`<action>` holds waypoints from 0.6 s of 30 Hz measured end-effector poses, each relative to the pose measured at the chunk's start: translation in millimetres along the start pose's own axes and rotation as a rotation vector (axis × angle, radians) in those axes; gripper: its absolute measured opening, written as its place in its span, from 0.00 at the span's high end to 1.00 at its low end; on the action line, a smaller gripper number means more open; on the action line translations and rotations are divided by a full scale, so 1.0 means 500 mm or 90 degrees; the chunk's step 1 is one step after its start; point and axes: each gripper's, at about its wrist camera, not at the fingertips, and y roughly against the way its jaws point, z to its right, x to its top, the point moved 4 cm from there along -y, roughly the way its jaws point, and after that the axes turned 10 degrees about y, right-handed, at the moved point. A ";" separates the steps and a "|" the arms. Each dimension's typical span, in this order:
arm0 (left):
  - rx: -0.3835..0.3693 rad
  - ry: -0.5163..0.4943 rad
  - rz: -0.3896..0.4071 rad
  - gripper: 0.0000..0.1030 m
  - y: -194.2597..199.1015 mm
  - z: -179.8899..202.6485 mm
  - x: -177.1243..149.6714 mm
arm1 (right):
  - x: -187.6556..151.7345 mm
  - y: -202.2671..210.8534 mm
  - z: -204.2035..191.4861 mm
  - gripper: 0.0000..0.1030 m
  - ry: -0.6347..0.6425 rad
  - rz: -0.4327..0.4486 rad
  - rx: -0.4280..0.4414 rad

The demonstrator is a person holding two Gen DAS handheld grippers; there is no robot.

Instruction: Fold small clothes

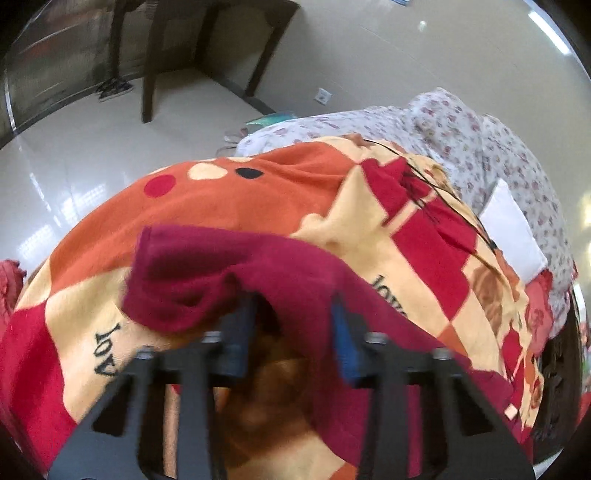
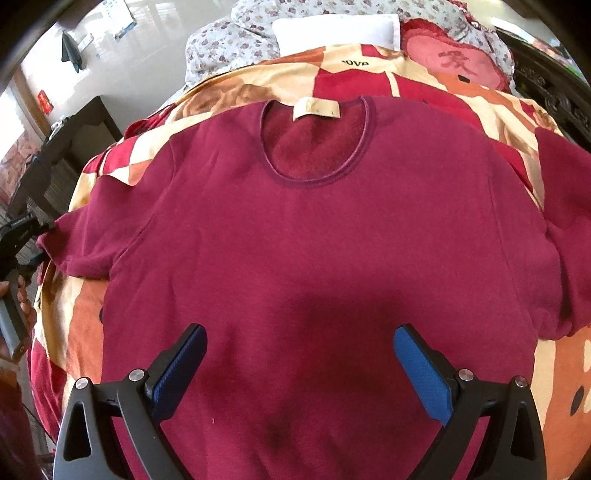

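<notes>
A maroon short-sleeved T-shirt (image 2: 303,229) lies spread flat on the bed, neck opening with a cream label (image 2: 317,110) at the far side. My right gripper (image 2: 299,354) is open, hovering over the shirt's lower middle, holding nothing. In the left wrist view the shirt's sleeve (image 1: 221,273) is lifted and draped between and over the blue pads of my left gripper (image 1: 293,325); the jaws stand partly apart around the cloth, and the fabric hides whether they pinch it. The left gripper also shows at the left edge of the right wrist view (image 2: 18,240), at the sleeve's end.
The shirt rests on an orange, red and cream patterned blanket (image 1: 258,199). A floral sheet (image 1: 480,136), a white pillow (image 2: 336,33) and a red heart cushion (image 2: 450,62) lie beyond. A dark wooden table (image 1: 207,40) stands on the shiny floor (image 1: 74,166).
</notes>
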 end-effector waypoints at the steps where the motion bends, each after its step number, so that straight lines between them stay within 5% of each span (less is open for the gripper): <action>1: -0.010 -0.006 0.003 0.90 0.008 0.008 -0.002 | -0.001 -0.001 0.004 0.02 -0.004 0.000 0.001; 8: -0.134 -0.133 0.048 0.90 0.137 0.186 -0.091 | 0.000 0.020 0.037 0.02 -0.023 0.014 -0.003; 14: -0.226 -0.323 -0.010 0.90 0.177 0.388 -0.310 | -0.007 0.047 0.092 0.02 -0.053 0.026 -0.022; 18: -0.245 -0.408 -0.078 0.90 0.140 0.468 -0.470 | -0.027 0.058 0.140 0.02 -0.076 0.019 -0.040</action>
